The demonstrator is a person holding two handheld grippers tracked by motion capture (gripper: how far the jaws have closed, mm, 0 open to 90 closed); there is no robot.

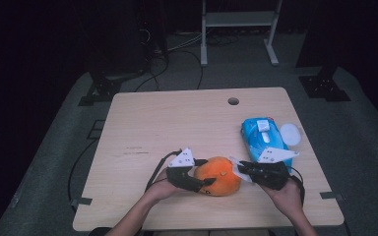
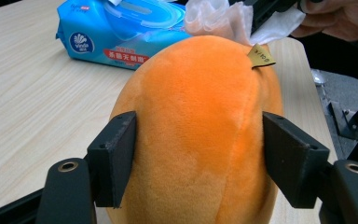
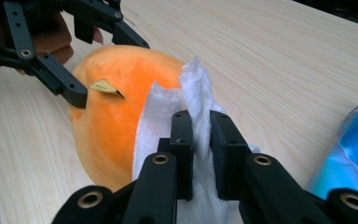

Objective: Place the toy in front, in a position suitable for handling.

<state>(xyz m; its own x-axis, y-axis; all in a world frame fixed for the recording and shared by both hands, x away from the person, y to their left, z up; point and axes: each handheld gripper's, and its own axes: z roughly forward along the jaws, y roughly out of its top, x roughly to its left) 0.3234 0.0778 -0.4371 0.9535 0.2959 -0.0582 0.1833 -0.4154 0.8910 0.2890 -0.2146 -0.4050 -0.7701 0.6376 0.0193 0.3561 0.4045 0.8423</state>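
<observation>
Orange plush toy [image 1: 219, 175] at lower centre of the high view, clamped between left gripper [image 1: 203, 183] jaws. White wipe [image 3: 192, 109] pinched in right gripper [image 3: 200, 140], touching the toy's side. Wipe drawn from blue pack [image 1: 263, 136]; wiping barely begun, judged.

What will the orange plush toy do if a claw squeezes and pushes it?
The orange plush toy looks fuzzy and stuffed, so it would probably squash softly between the left claw pads rather than break. Its fur should grip, not slip. It is rounded and seems light, so a push might rock or roll it on the table.
</observation>
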